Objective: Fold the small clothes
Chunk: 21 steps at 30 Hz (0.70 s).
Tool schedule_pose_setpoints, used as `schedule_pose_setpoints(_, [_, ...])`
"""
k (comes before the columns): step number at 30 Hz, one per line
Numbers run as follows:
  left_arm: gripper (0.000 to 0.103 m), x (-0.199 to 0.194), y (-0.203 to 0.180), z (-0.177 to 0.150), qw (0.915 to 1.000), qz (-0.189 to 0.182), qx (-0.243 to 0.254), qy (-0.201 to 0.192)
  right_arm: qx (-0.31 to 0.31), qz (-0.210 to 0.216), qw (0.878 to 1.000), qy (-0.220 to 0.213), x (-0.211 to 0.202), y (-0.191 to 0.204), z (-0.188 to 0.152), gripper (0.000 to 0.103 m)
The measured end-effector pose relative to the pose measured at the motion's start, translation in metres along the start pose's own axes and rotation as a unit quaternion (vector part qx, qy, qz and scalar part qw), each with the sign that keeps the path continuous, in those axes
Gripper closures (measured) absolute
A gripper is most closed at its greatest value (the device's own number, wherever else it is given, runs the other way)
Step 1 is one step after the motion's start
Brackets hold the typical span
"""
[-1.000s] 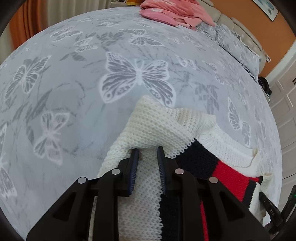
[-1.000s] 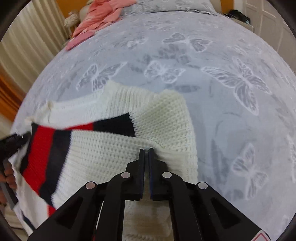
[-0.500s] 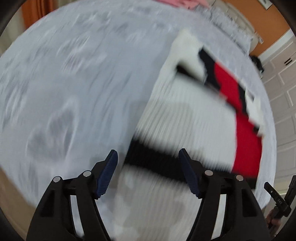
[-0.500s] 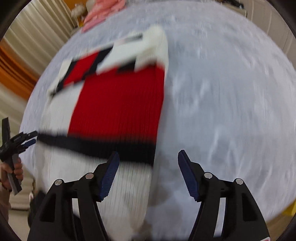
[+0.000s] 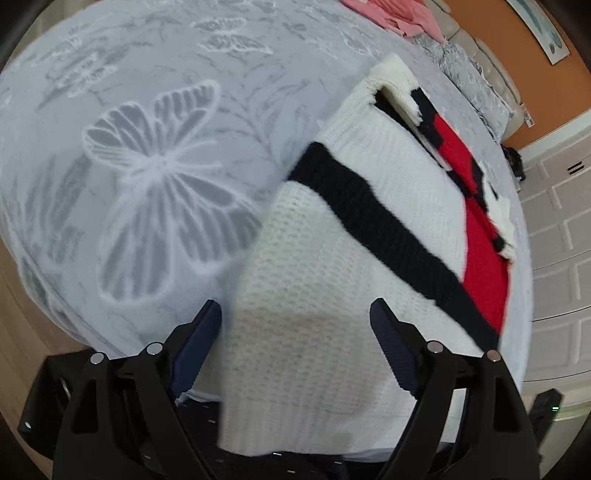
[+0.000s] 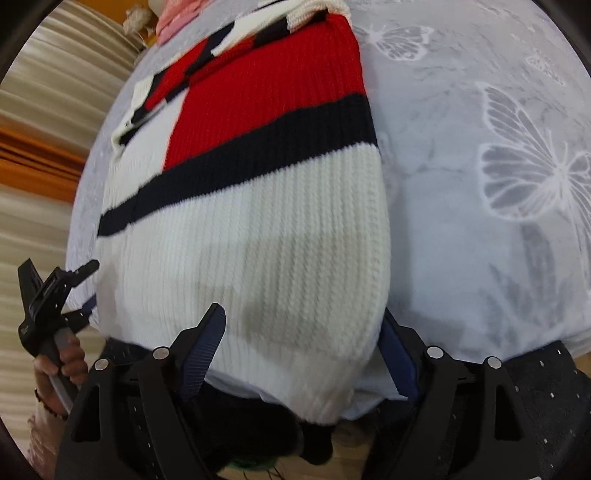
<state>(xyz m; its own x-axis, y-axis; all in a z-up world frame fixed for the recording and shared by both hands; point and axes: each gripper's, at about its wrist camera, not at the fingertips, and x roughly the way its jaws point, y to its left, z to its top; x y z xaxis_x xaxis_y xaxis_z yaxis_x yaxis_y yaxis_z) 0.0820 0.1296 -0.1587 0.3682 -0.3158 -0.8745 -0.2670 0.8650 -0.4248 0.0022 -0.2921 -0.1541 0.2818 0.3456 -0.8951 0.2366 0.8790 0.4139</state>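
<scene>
We see a knitted sweater [image 5: 332, 258] lying on a bed whose grey cover [image 5: 147, 177] is printed with large white butterflies; the garment is cream-white with a dark navy band across it and a red block beyond that band, and its near hem droops over the edge of the bed toward us. In the left wrist view the left tool [image 5: 295, 332] has its jaws spread wide and opening further — the cream hem lies in the gap between them, but the blue pads do not press on it. In the right wrist view the right tool [image 6: 303, 336] also stands wide, its blue-padded fingers [image 6: 207, 332] either side of the sweater's [image 6: 251, 240] lower right corner, with no pinch on the knit that we can make out. At the far end of the garment a folded sleeve shows the same red, navy and cream bands, lying on top of the body. A pile of pink clothes [image 5: 391, 14] sits well apart near the head of the bed. In the right wrist view, at the left edge, a hand [image 6: 62, 365] grips the handle of the left tool [image 6: 48, 291] — beside the sweater's left side.
</scene>
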Motion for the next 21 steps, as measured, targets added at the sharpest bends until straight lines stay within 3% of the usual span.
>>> schedule_pose_setpoints(1, [0.045, 0.002, -0.004, 0.002, 0.9999, -0.012, -0.001, 0.012, -0.003, -0.002, 1.000, -0.005, 0.000, 0.001, 0.001, 0.070])
schedule_pose_setpoints(2, [0.082, 0.004, -0.005, 0.003, 0.9995, -0.022, -0.002, 0.024, -0.003, -0.010, 1.000, -0.006, -0.001, 0.000, 0.003, 0.093])
schedule_pose_setpoints(3, [0.090, 0.009, -0.006, 0.004, 0.9978, -0.044, -0.011, 0.049, 0.008, 0.000, 1.000, -0.004, -0.004, -0.003, 0.006, 0.094])
schedule_pose_setpoints(5, [0.091, 0.007, -0.006, 0.004, 0.9961, -0.059, -0.037, 0.054, 0.025, 0.022, 0.999, -0.025, -0.021, -0.008, 0.011, 0.095])
schedule_pose_setpoints(10, [0.092, -0.049, -0.039, -0.006, 0.9958, -0.088, 0.008, 0.021, -0.020, 0.005, 0.996, -0.092, -0.099, -0.005, 0.012, 0.096])
schedule_pose_setpoints(12, [0.093, -0.066, -0.046, -0.017, 0.9944, -0.102, 0.017, 0.022, -0.034, -0.006, 0.995, -0.099, -0.123, -0.010, 0.004, 0.096])
schedule_pose_setpoints(16, [0.093, -0.095, -0.050, -0.054, 0.9912, -0.123, 0.018, 0.045, -0.033, -0.019, 0.995, -0.095, -0.160, -0.031, -0.029, 0.097])
schedule_pose_setpoints(21, [0.093, -0.113, -0.044, -0.103, 0.9890, -0.124, 0.014, 0.081, -0.009, -0.019, 0.998, -0.059, -0.174, -0.049, -0.080, 0.097])
